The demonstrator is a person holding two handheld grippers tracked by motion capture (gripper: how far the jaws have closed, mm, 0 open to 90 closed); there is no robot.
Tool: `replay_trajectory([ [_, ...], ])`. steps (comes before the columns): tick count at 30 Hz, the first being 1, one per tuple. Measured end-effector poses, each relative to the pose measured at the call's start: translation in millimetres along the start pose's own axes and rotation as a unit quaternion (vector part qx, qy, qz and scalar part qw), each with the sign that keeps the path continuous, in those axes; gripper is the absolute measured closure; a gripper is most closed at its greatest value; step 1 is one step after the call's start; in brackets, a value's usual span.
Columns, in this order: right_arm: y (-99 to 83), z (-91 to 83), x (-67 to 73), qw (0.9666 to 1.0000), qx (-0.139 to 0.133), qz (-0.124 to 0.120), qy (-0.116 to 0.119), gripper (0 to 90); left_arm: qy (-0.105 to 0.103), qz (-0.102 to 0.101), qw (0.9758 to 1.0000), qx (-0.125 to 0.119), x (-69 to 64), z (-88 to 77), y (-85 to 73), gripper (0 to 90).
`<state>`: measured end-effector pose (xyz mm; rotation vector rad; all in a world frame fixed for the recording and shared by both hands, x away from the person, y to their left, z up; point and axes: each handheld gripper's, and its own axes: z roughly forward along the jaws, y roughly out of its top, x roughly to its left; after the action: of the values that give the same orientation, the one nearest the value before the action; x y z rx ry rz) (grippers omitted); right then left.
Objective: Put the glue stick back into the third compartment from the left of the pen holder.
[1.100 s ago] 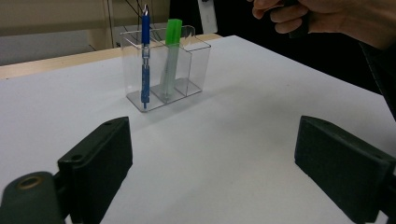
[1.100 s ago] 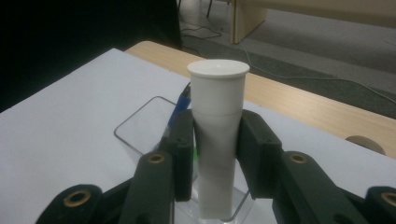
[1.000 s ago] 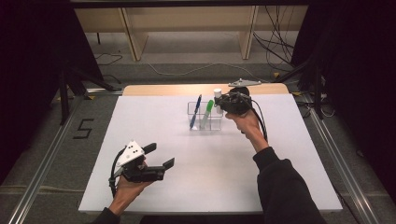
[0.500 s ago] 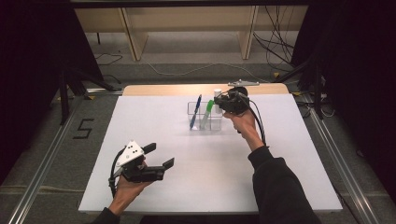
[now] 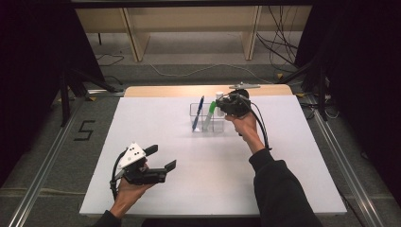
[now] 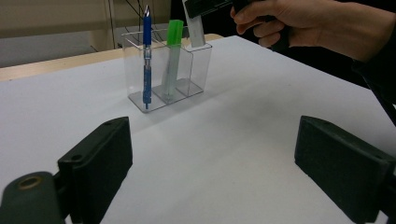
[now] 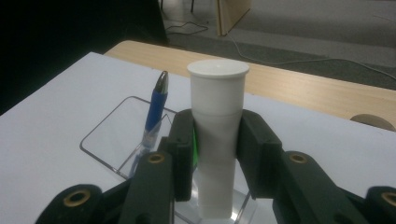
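1. Gripping a white, round-capped plastic tube, the right tongs have their two black jaws pressed on either side of its body, just below the wider cap.
2. The tube stands upright with its foot inside the end compartment of a clear plastic three-compartment holder, at the far middle of the white-covered table.
3. In the right gripper view the tube's base is hard to make out through the transparent wall and is partly cut off by the jaws; whether it touches the holder's floor cannot be told.
4. A blue ballpoint pen with a silver tip stands in the compartment at the other end, tip up and leaning slightly.
5. A green marker-like stick leans in the middle compartment; in the right gripper view only a sliver of green shows behind the left jaw.
6. The left tongs rest near the table's front left, held in the person's left hand, jaws wide apart with nothing between them.
7. In the left gripper view the right hand is cut off by the frame's top edge, and the tube's cap is out of frame.
8. Beyond the table, a pale wooden strip edges the far side.
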<state>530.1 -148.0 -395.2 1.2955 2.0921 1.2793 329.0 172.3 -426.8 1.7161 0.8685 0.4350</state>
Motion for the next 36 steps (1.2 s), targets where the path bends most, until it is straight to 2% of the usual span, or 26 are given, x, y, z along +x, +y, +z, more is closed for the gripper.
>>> replay_trajectory([
  [22, -13.8, 7.4, -1.7, 0.9998, 0.016, 0.006, 0.003, 67.0, 0.001, -0.001, 1.0, 0.0, 0.0, 0.0, -0.2, 10.8],
  [23, -14.2, 7.4, -2.0, 0.9998, 0.017, 0.006, 0.005, 65.6, 0.002, 0.0, 1.0, 0.0, 0.1, -0.1, -0.2, 10.8],
  [27, -12.6, 2.6, -3.4, 0.9997, 0.019, 0.009, 0.013, 46.4, 0.002, 0.0, 1.0, -0.001, 0.2, -0.4, -0.2, 10.8],
  [29, -10.8, -2.4, -3.4, 0.9998, 0.018, 0.008, 0.007, 38.3, 0.002, -0.002, 1.0, -0.001, 0.3, -0.4, -0.4, 10.8],
  [36, -7.5, -19.5, -6.2, 0.9998, 0.009, 0.007, 0.017, 34.8, 0.002, -0.002, 1.0, 0.001, -0.6, 0.3, -0.3, 10.8],
])
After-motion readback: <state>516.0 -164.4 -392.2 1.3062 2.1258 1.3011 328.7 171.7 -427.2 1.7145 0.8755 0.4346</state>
